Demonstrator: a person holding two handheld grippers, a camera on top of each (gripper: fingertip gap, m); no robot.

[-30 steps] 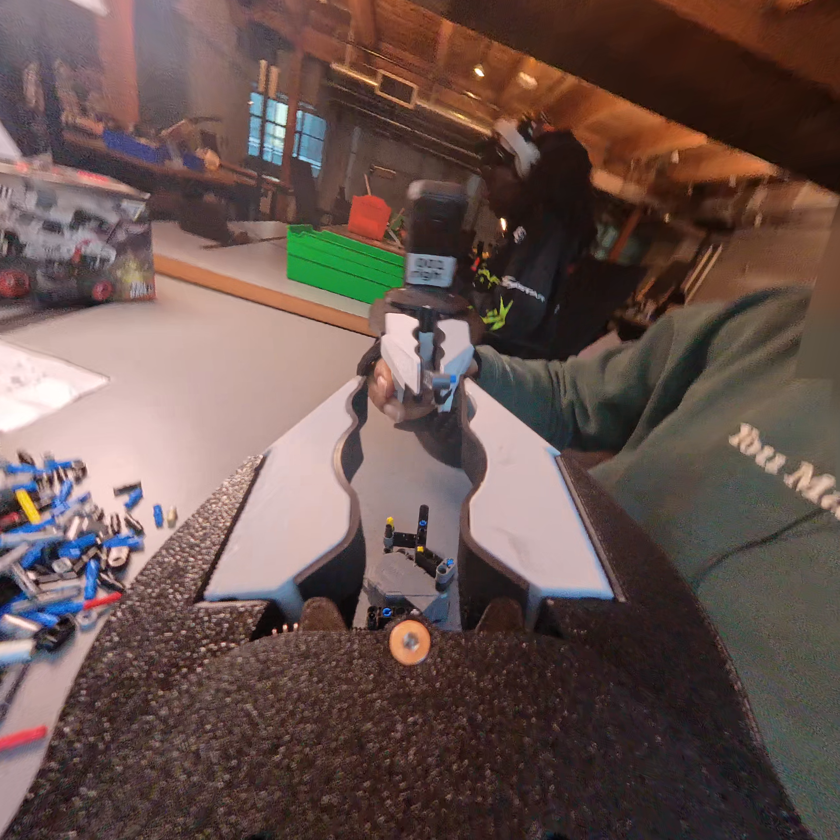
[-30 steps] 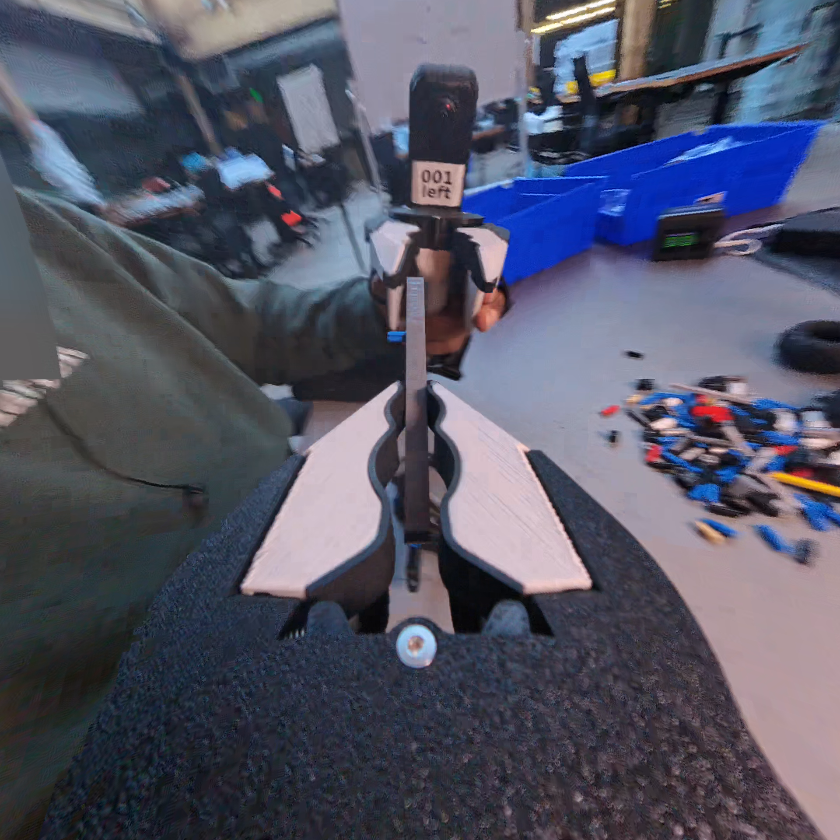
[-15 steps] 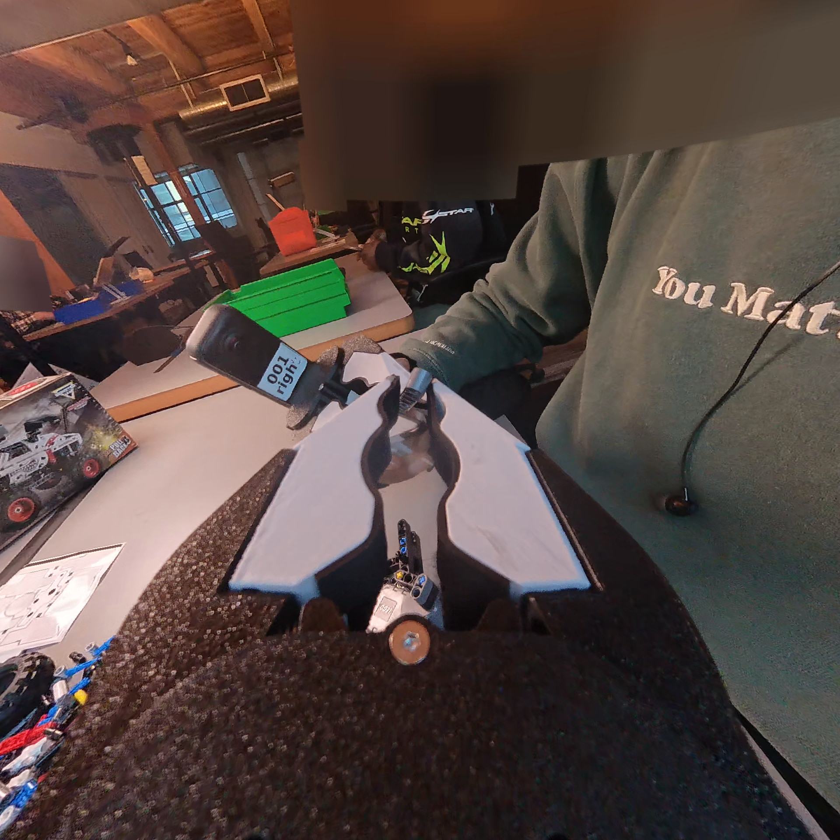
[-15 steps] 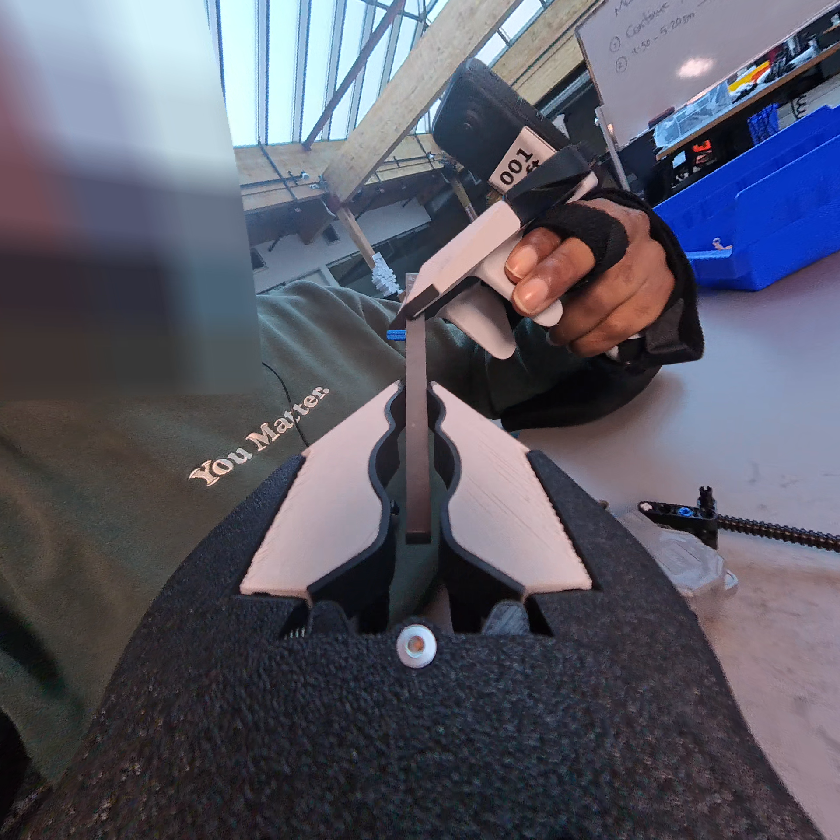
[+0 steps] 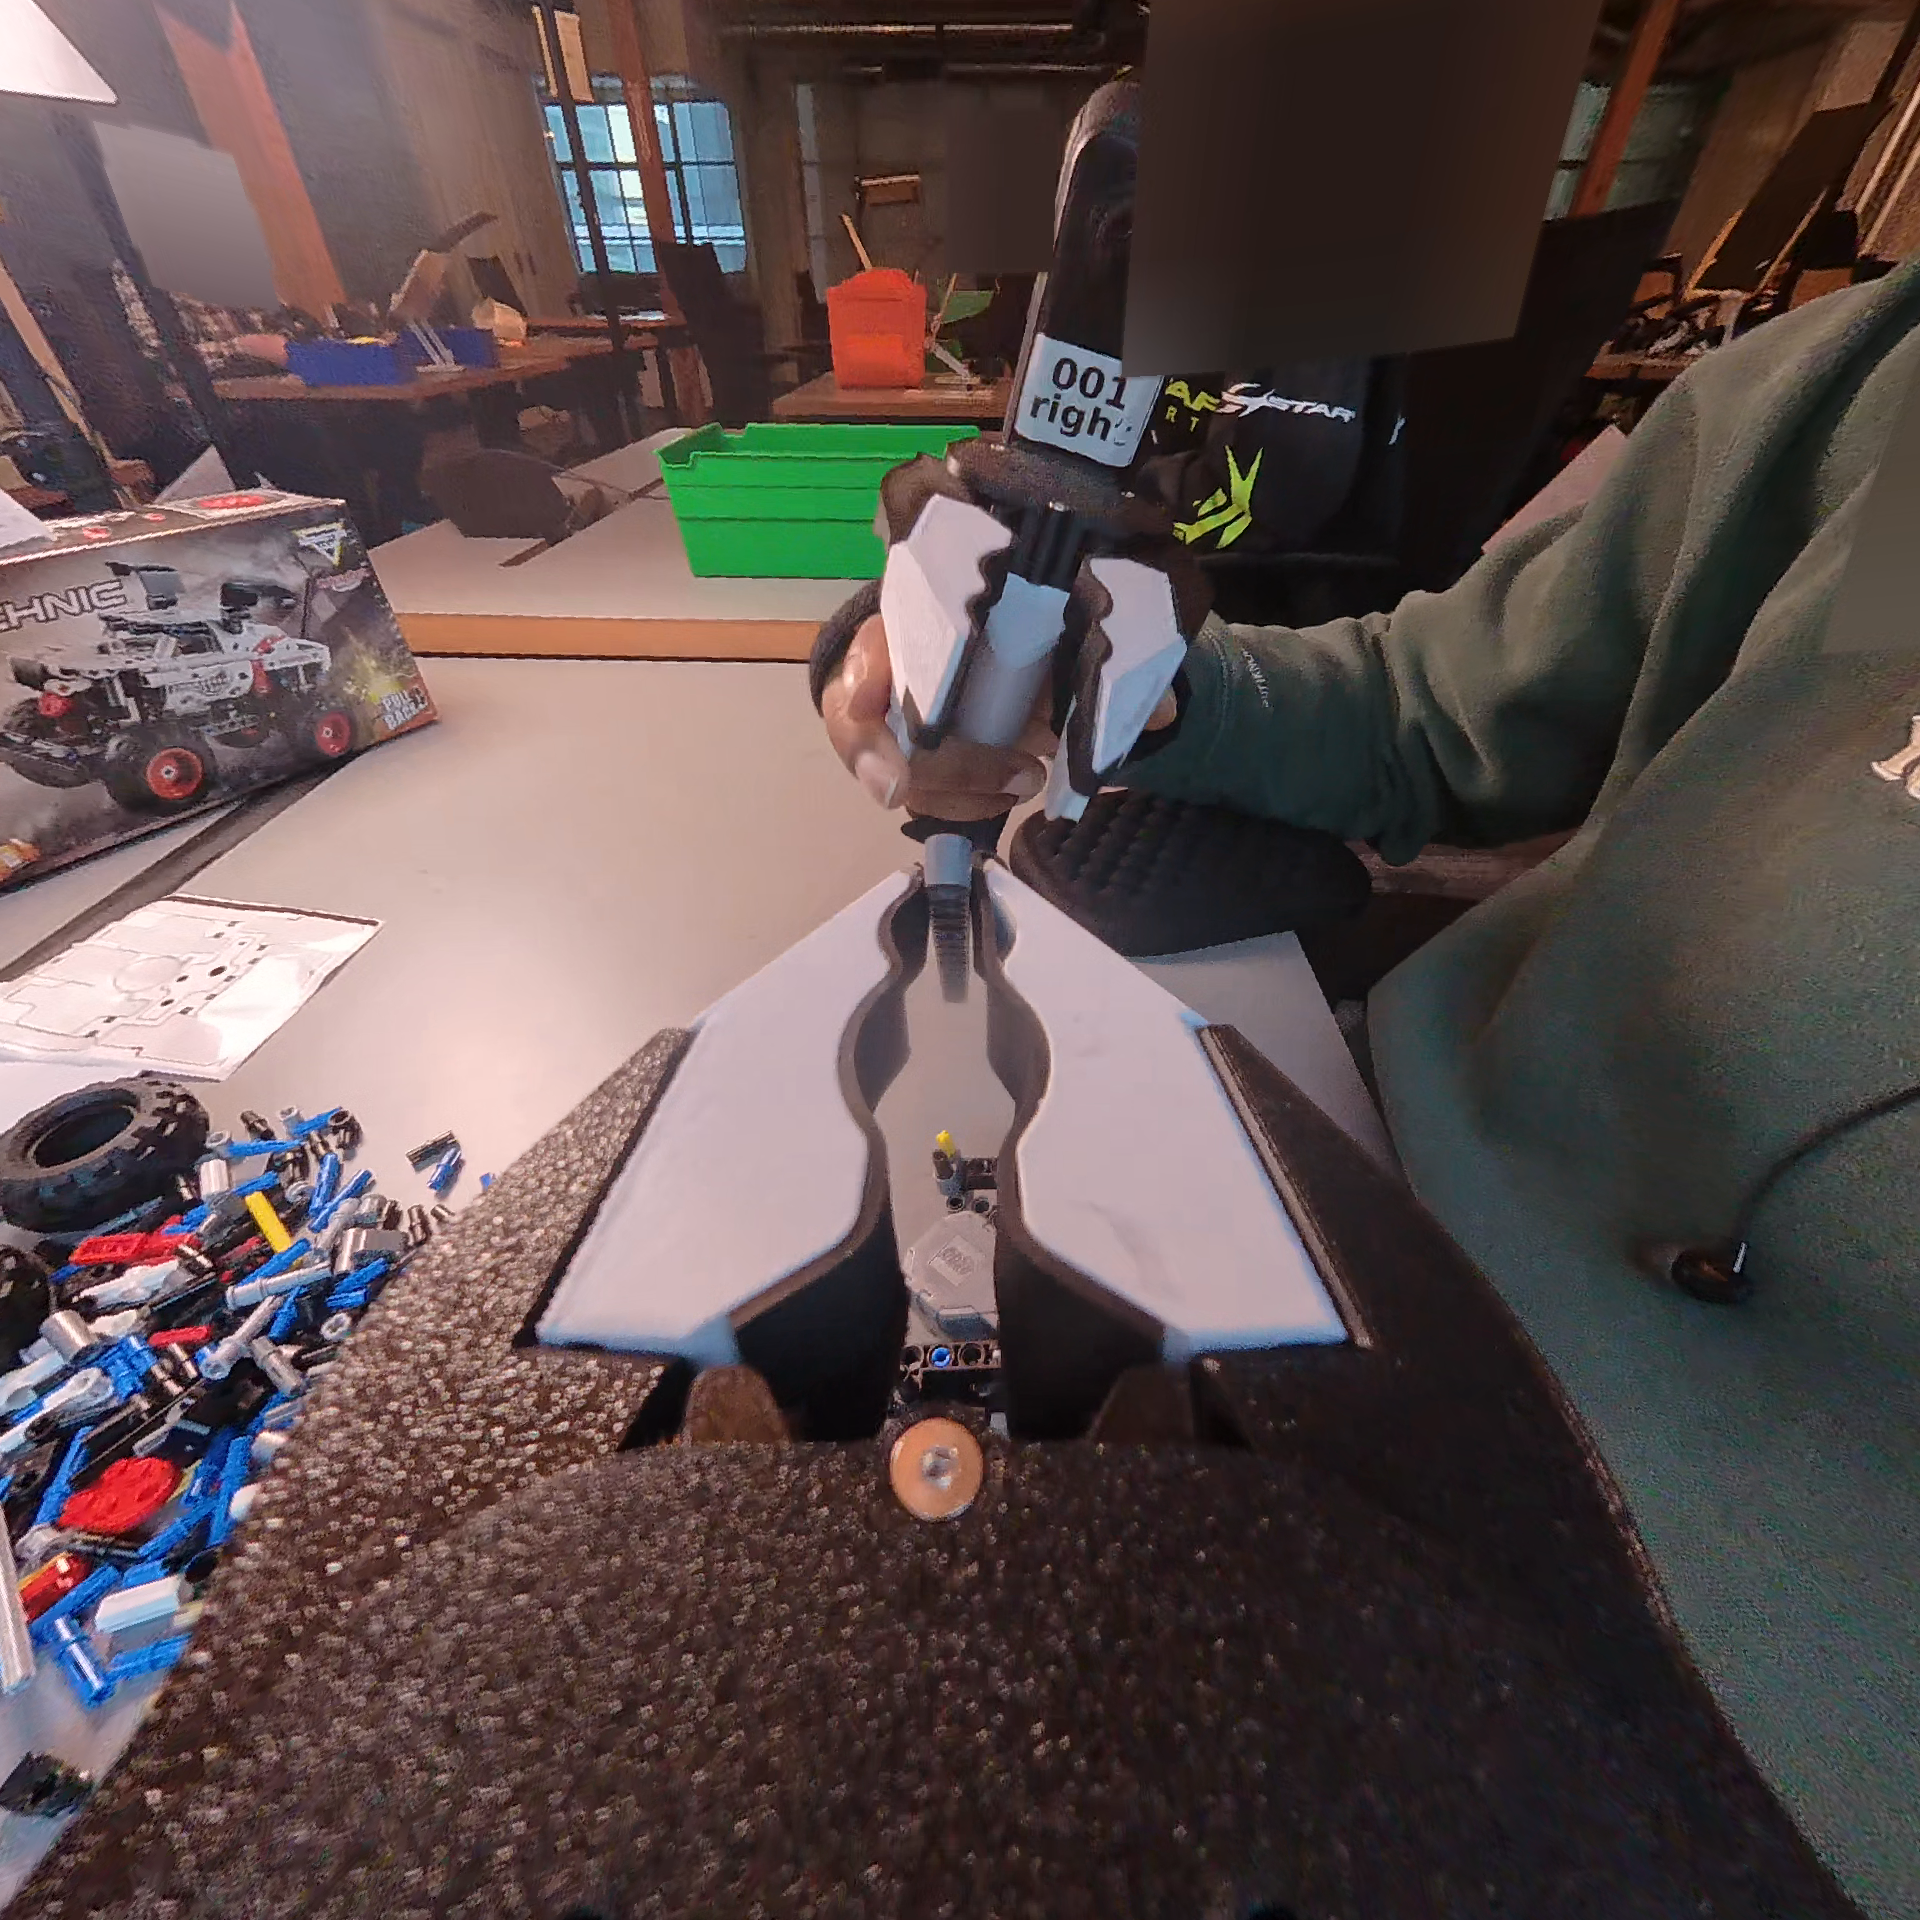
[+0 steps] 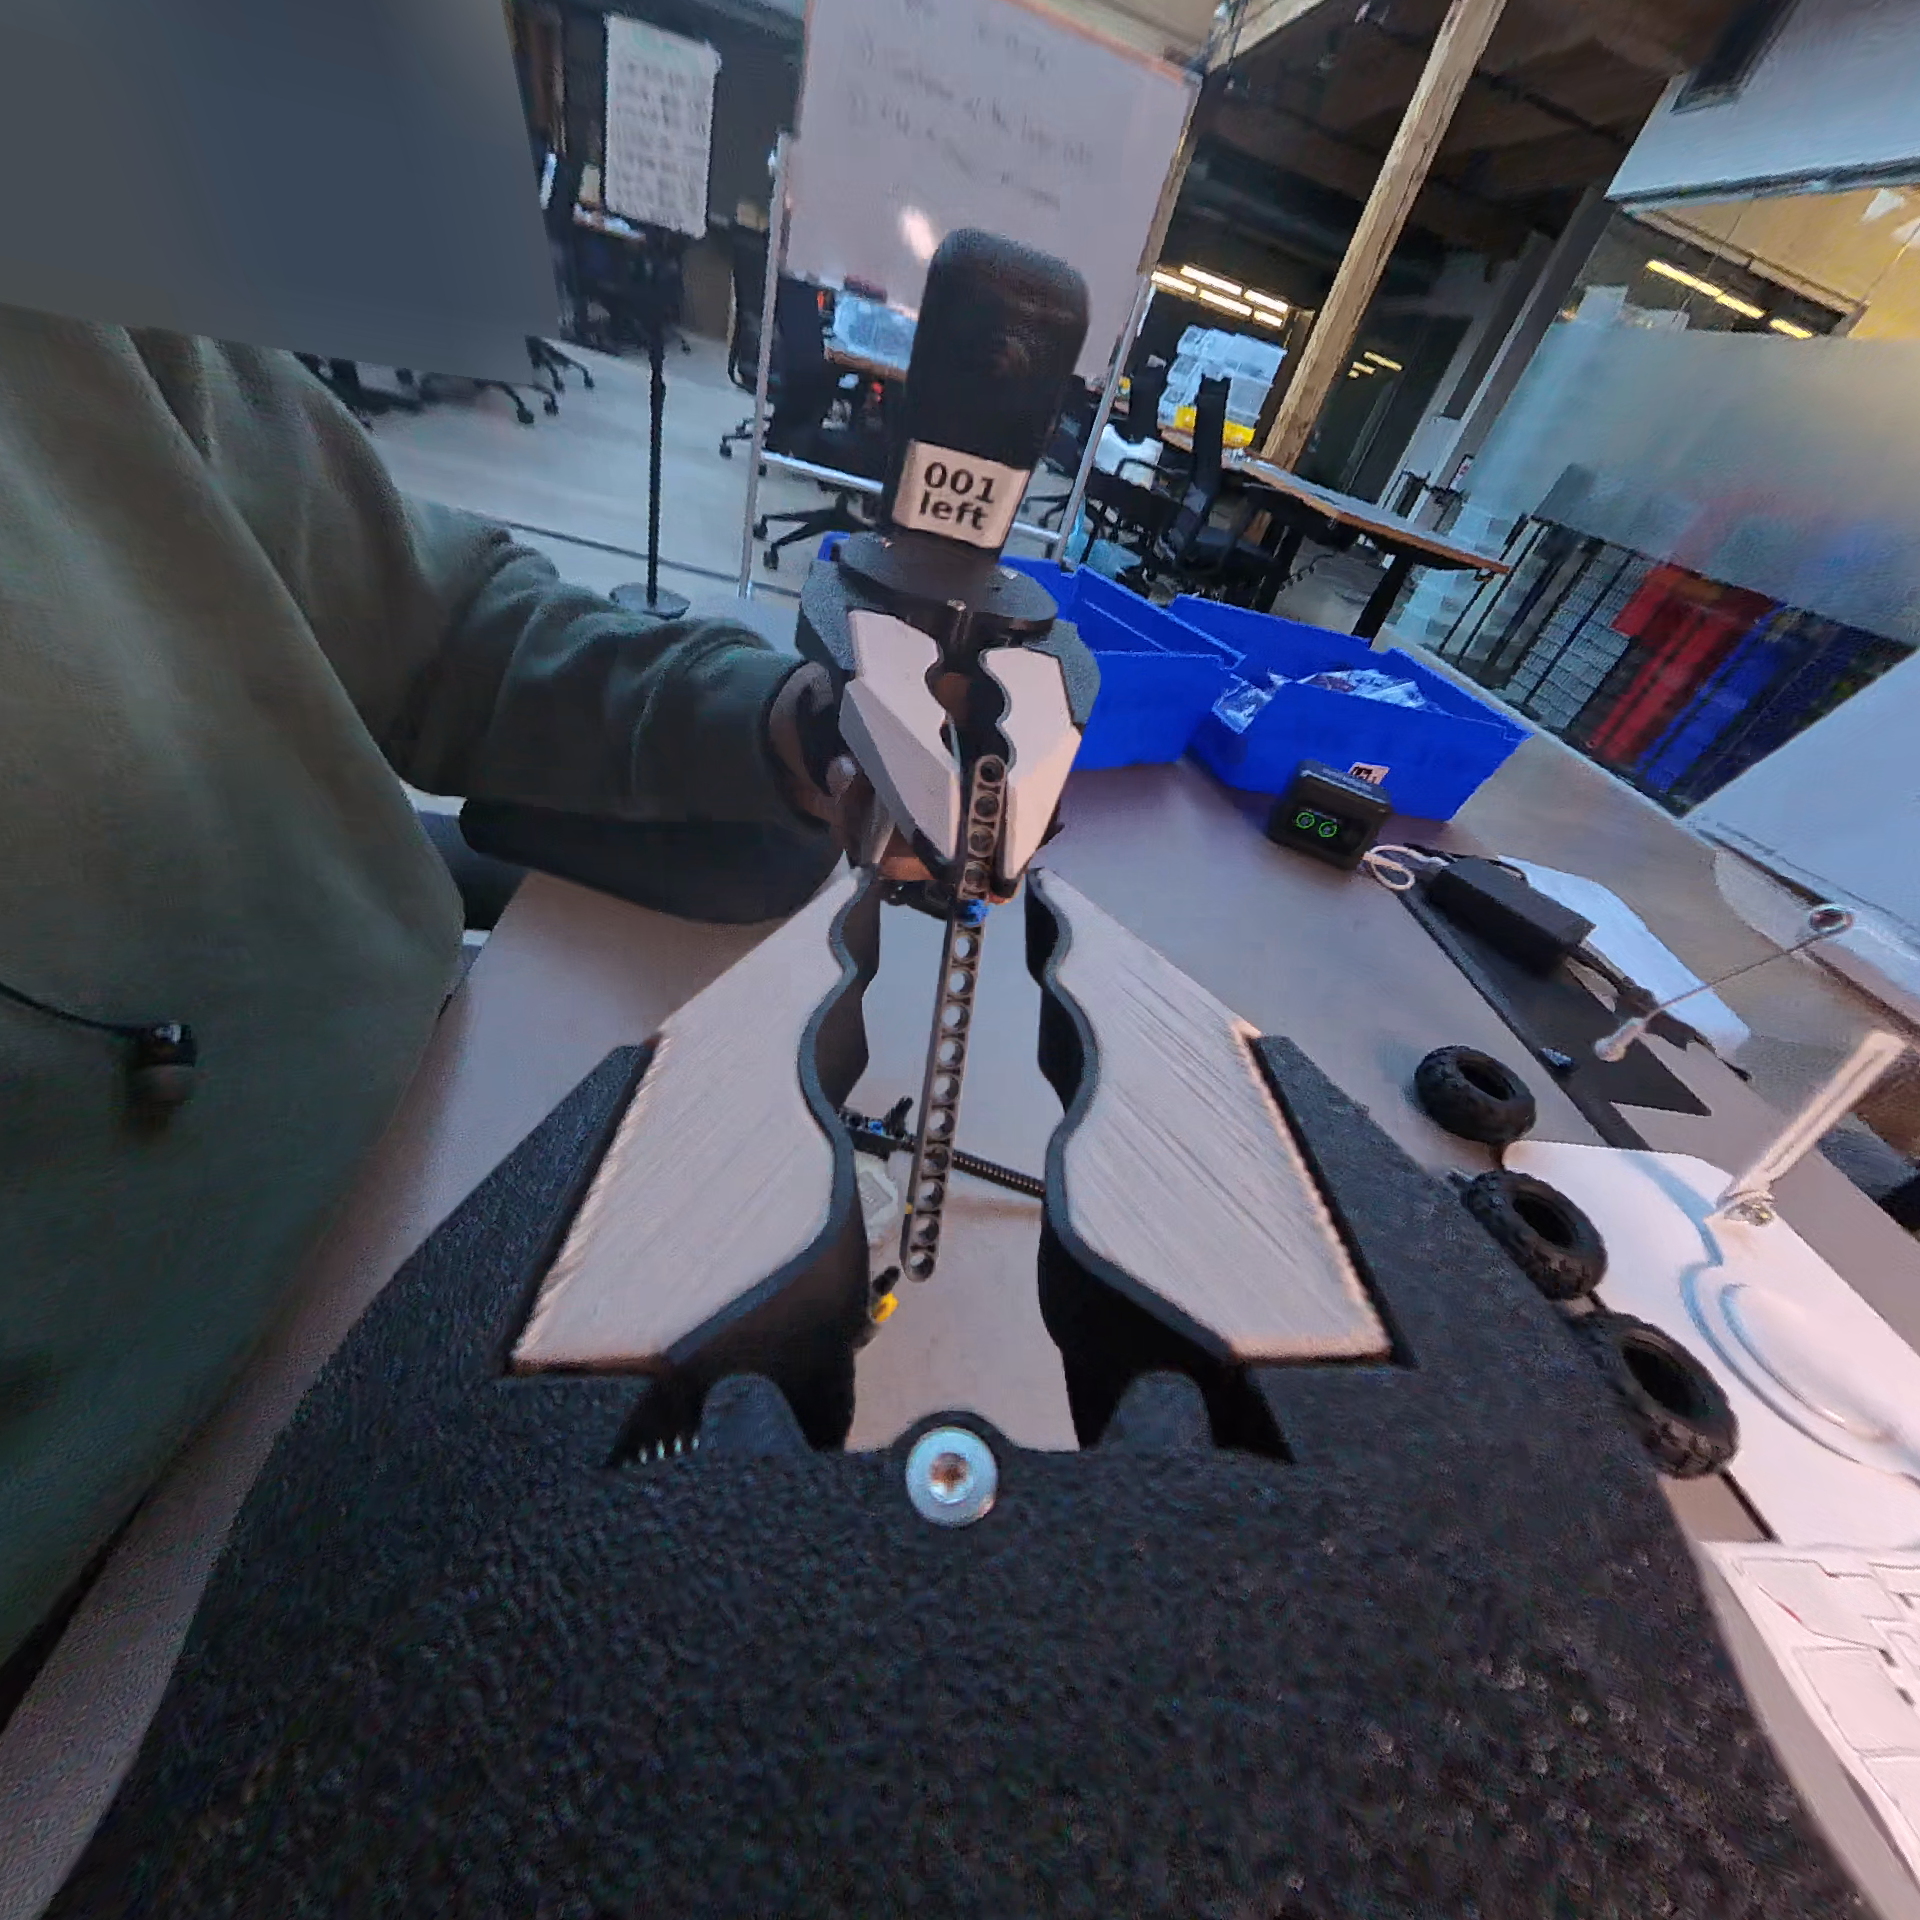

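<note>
A long black beam with a row of holes (image 6: pixel 951 1039) hangs from my left gripper (image 6: pixel 977 842), which is shut on its upper end. In the left wrist view the beam (image 5: pixel 951 935) shows end-on, pinched at my left gripper's (image 5: pixel 951 888) tips. My right gripper (image 6: pixel 951 888) is open, and the beam runs between its fingers without touching them. It also shows in the left wrist view (image 5: pixel 997 758), open and facing me. A small grey and black assembly (image 5: pixel 956 1268) lies on the grey table (image 5: pixel 623 831) below both grippers, with a dark threaded rod (image 6: pixel 997 1164) beside it.
A pile of small blue, black and red parts (image 5: pixel 156 1299) and a tyre (image 5: pixel 99 1132) lie at the left. A toy truck box (image 5: pixel 177 665), a printed sheet (image 5: pixel 177 982) and green bins (image 5: pixel 800 509) are farther off. Blue bins (image 6: pixel 1299 717) and small tyres (image 6: pixel 1475 1091) are at the right. Only a small space, under 4 cm, lies between the two pairs of fingers.
The beam has passed from my right gripper to my left. The left gripper closed on its end and the right gripper opened. Both grippers have tipped back down towards the table.
</note>
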